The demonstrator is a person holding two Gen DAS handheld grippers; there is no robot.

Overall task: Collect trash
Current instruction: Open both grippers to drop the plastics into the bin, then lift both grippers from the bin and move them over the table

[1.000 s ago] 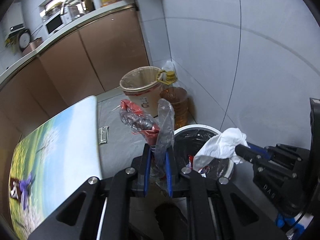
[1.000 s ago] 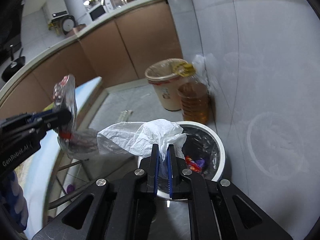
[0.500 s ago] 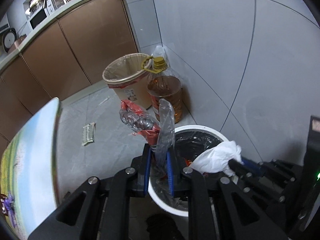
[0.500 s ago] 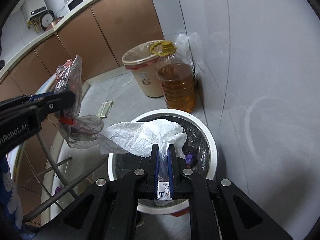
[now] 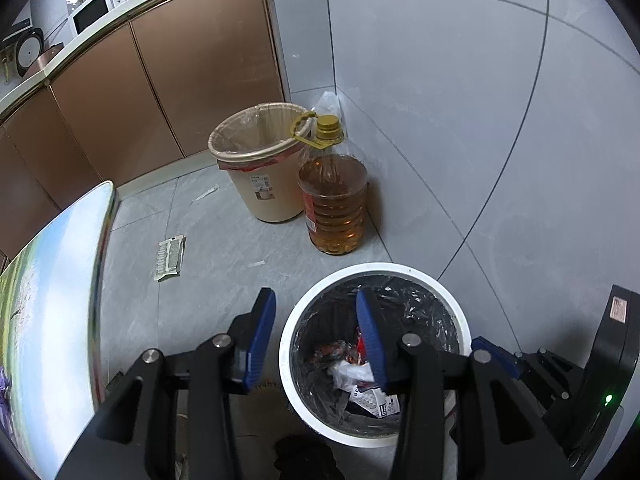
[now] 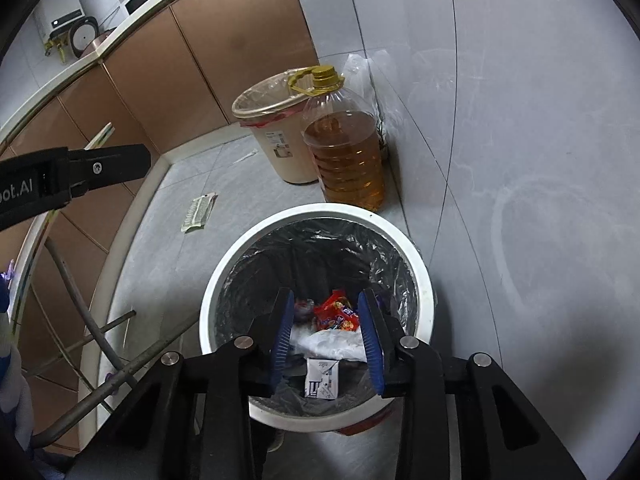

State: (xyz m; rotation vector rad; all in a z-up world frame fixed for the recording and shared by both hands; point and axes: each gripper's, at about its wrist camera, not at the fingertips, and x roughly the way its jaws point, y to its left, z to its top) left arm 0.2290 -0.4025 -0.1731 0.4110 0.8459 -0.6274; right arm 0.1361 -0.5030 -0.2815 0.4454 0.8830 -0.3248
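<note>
A grey tiled floor [image 5: 224, 264] is seen, on which a white bin [image 5: 460, 320] stands nearest by the wall. Farther off, an oil bottle [image 5: 334, 204] and a beige bin [image 5: 264, 184] are set touching. A flattened wrapper [image 5: 170, 253] is left lying to the left

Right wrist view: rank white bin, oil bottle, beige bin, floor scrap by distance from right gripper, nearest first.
From the right gripper:
1. white bin, directly below the open jaws.
2. oil bottle, just beyond the bin, by the wall.
3. floor scrap, left on the tiles; close to the bottle's rank.
4. beige bin, behind the bottle.
</note>
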